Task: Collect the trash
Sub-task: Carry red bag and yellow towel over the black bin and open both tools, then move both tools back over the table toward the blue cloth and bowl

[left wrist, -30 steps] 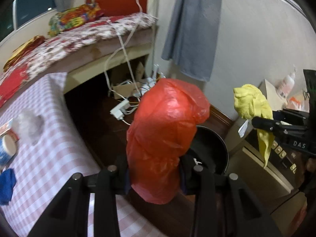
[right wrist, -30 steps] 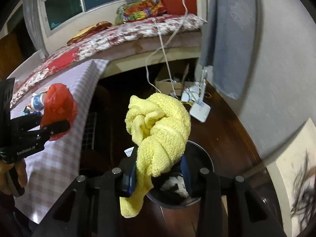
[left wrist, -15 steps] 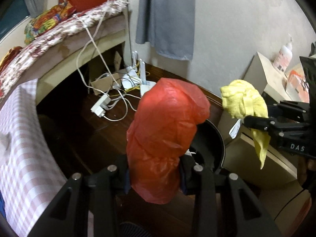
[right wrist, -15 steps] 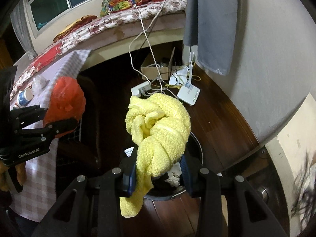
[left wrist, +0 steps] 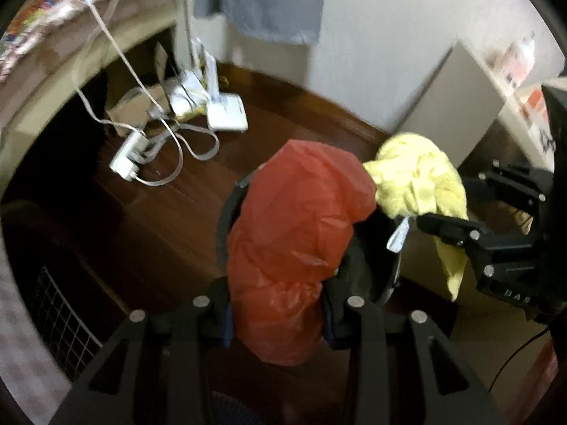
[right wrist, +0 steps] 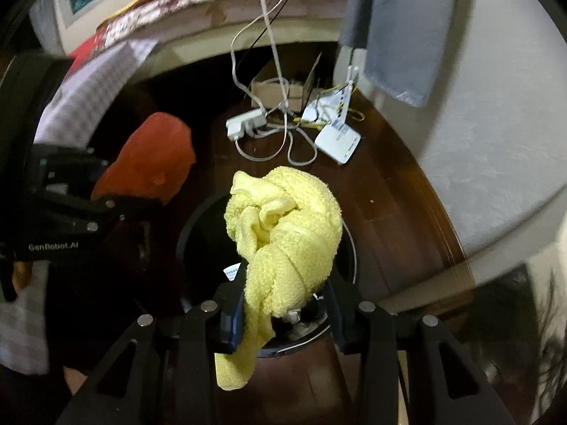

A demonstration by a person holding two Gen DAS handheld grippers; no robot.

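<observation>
Your left tongs (left wrist: 276, 322) are clamped on a crumpled red plastic bag (left wrist: 297, 233), which bulges up between the two black fingers and hides most of what lies beyond it. Your right tongs (right wrist: 283, 318) are clamped on a bunched yellow knitted cloth (right wrist: 287, 233), with a loose tail of it hanging down past the left finger and a small white label showing beside it. Both bundles hang over the round black trash bin (right wrist: 198, 226) that stands on the dark wooden floor (right wrist: 389, 212); some pale scraps lie inside it, seen in the right wrist view just under the cloth. In the left wrist view the bin's rim (left wrist: 226, 212) curves out from behind the red bag, and the yellow cloth (left wrist: 418, 180) sits just beside the bag, close enough that you cannot tell whether they touch. Farther back on the floor lie a white power strip (right wrist: 244, 124), a tangle of white cables (left wrist: 170, 141) and a flat white router (right wrist: 336, 140), near a brown cardboard box (right wrist: 276, 88). A grey cloth (left wrist: 269, 0) hangs on the pale wall
</observation>
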